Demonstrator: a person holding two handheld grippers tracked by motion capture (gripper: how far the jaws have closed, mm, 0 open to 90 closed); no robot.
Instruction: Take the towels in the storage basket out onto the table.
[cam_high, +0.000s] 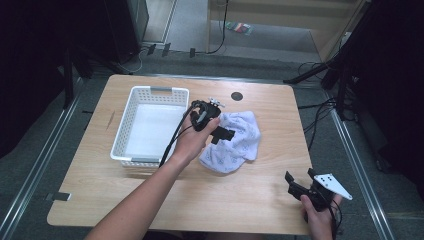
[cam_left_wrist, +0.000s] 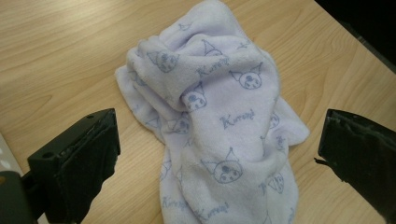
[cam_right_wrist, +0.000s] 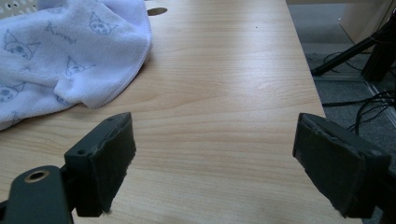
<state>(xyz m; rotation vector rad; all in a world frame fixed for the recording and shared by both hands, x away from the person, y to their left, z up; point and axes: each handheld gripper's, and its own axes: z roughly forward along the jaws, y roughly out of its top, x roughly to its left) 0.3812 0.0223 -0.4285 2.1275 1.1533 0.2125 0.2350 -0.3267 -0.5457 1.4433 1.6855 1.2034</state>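
Observation:
A crumpled pale lilac towel (cam_high: 235, 142) with small printed cartoon faces lies on the wooden table, right of a white basket. My left gripper (cam_high: 223, 134) hovers over the towel's left part, open, its jaws standing wide to either side of the cloth (cam_left_wrist: 219, 121) with nothing held. My right gripper (cam_high: 299, 181) is open near the table's front right corner, over bare wood; its view shows the towel's edge (cam_right_wrist: 70, 56) at the upper left, well apart from the jaws.
A white perforated plastic basket (cam_high: 131, 107) stands at the table's left, with no contents visible. A round dark cable hole (cam_high: 236, 96) sits near the far edge. Cables and stand legs lie on the floor beyond the table's right edge (cam_right_wrist: 345, 56).

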